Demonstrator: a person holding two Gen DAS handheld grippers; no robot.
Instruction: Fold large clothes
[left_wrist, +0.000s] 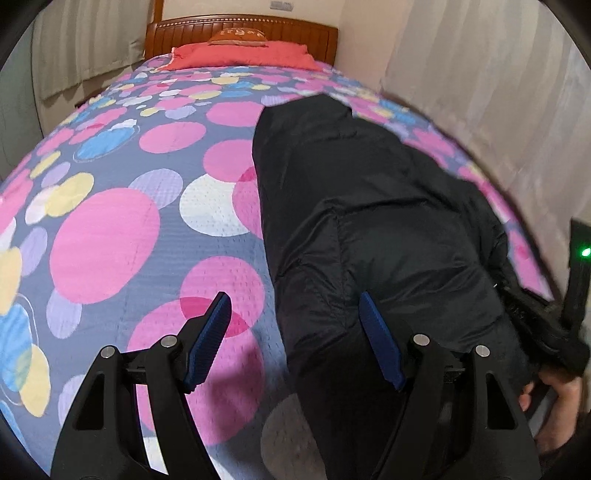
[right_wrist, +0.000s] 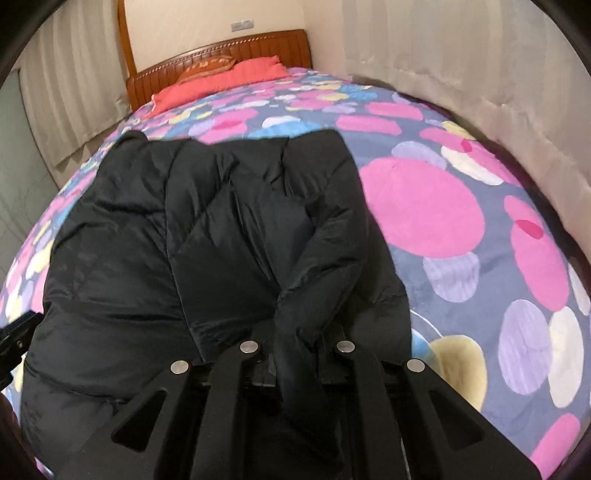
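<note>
So the right gripper (right_wrist: 295, 354) is pinching a bunched fold of the black puffer jacket (right_wrist: 207, 236) on the spotty bedspread (right_wrist: 424, 206), while the left gripper (left_wrist: 295, 339) hangs wide open above its edge.

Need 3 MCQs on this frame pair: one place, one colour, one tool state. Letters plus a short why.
1. Where does the black puffer jacket lie?
A. on the dotted bedspread
B. on the floor
C. over the headboard

2. What colour is the pillow at the head of the bed?
A. white
B. red
C. green

3. How do the two tools stand?
A. both open
B. left shut on the jacket, right open
C. left open, right shut on the jacket

Answers:
1 A: the jacket is spread on the bedspread, nearer the bed's right side in the left wrist view.
2 B: the pillow below the wooden headboard is red.
3 C: the left tool has its blue pads wide apart with nothing between them; a fold of jacket runs between the jaws of the right tool.
</note>
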